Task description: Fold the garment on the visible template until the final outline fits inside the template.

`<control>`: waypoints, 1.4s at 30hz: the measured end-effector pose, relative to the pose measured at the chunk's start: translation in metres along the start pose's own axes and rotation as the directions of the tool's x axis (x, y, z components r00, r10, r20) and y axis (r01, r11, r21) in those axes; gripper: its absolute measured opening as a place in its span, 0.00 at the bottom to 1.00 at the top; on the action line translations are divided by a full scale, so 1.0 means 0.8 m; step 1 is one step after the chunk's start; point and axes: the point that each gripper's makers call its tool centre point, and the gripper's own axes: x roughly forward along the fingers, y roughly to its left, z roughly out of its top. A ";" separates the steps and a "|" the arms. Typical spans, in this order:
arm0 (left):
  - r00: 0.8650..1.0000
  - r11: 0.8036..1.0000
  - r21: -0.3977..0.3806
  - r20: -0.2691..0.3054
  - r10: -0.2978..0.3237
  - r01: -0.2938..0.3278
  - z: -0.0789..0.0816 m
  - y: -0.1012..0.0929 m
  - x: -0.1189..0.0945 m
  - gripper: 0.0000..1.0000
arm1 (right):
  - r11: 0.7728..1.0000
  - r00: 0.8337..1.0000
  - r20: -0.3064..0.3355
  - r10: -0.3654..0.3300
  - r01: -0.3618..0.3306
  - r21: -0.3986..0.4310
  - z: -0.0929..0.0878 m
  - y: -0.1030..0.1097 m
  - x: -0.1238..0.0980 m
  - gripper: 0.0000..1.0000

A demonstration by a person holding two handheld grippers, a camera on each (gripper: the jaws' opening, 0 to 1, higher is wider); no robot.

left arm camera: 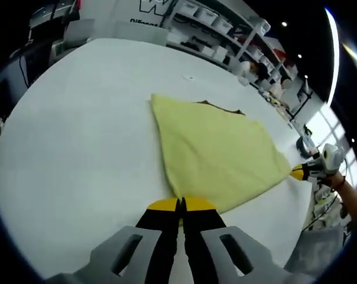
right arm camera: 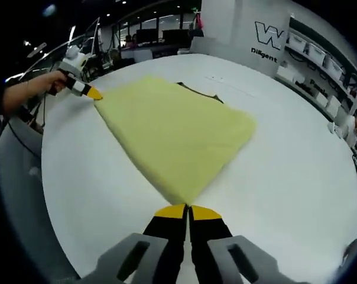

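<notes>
Yellow cloth, a folded garment (left arm camera: 217, 157), lies flat on the white tabletop (left arm camera: 78, 142), centre of the left gripper view and running toward the right of the frame. A thin dark strip (left arm camera: 223, 107) peeks out along its far edge, upper centre; what it belongs to cannot be told. Left gripper (left arm camera: 181, 207) at bottom centre, yellow-tipped black jaws pressed together on the near corner of the garment. At the right edge of that frame the right gripper (left arm camera: 301, 173) shows, its yellow tip at the garment's right-hand corner, a hand (left arm camera: 344, 186) behind it. In the right gripper view the garment (right arm camera: 172, 133) spreads from the frame's centre toward the upper left, the dark strip (right arm camera: 199, 92) again on its far side. Right gripper (right arm camera: 188, 211) at bottom centre, jaws together, nipping the near point of the cloth. The left gripper (right arm camera: 87, 90) appears in the upper left of the frame, tip touching the cloth's far-left corner, held by a hand (right arm camera: 31, 89). Shelving with bins (right arm camera: 320, 53) fills the upper right; a white panel with lettering (right arm camera: 267, 38) stands beyond the tabletop.
</notes>
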 end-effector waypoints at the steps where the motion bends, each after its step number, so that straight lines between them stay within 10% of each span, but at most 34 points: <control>1: 1.000 1.000 -0.003 0.000 0.002 -0.002 0.000 0.000 0.000 0.01 | 1.000 1.000 -0.006 0.002 -0.002 -0.009 -0.001 0.000 0.000 0.00; 6: 1.000 1.000 0.019 0.007 0.003 -0.003 0.002 -0.002 -0.004 0.01 | 0.996 0.999 -0.041 -0.008 0.012 0.093 -0.011 -0.002 -0.003 0.00; 11: 0.999 0.999 0.020 0.025 0.028 -0.029 0.008 0.004 -0.016 0.05 | 0.901 0.995 0.098 -0.015 -0.029 0.432 0.019 -0.007 -0.015 0.22; 18: 1.000 1.000 -0.014 0.021 0.007 -0.007 0.007 0.000 -0.017 0.17 | 0.842 0.990 0.133 -0.048 -0.032 0.538 0.033 -0.010 -0.002 0.28; 26: 0.999 0.999 0.036 -0.002 0.036 -0.036 -0.006 0.001 -0.005 0.05 | 0.809 0.995 0.085 -0.053 -0.007 0.588 0.022 -0.003 0.023 0.21; 42: 0.997 0.994 0.083 -0.016 0.074 -0.072 -0.022 0.009 -0.022 0.01 | 0.866 0.995 0.066 -0.077 0.034 0.499 0.031 0.002 0.033 0.04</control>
